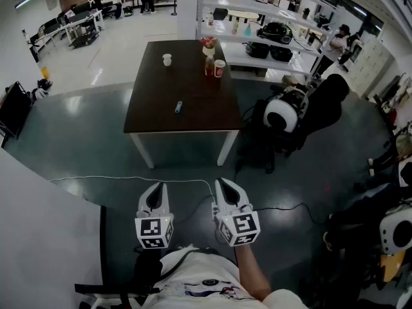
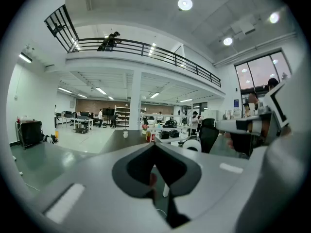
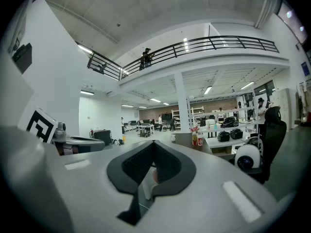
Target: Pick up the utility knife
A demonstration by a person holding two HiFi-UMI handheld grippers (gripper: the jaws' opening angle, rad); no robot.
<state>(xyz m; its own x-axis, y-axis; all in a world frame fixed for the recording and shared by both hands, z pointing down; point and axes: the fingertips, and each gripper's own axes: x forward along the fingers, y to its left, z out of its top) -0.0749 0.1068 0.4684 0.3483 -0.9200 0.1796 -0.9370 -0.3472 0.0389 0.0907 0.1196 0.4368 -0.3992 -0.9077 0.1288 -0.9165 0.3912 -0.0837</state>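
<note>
Both closed and empty, left gripper (image 1: pixel 158 187) and right gripper (image 1: pixel 219 183) could shove the upper-centre knife (image 1: pixel 178 107) if not opened.

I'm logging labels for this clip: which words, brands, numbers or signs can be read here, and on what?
None can be read.
Red paper cup on the dark brown table: white print, too small.
Blue wall sign: blurred.
Black-and-white square markers on the left gripper and right gripper: patterns, no words.

No text or label is legible
</note>
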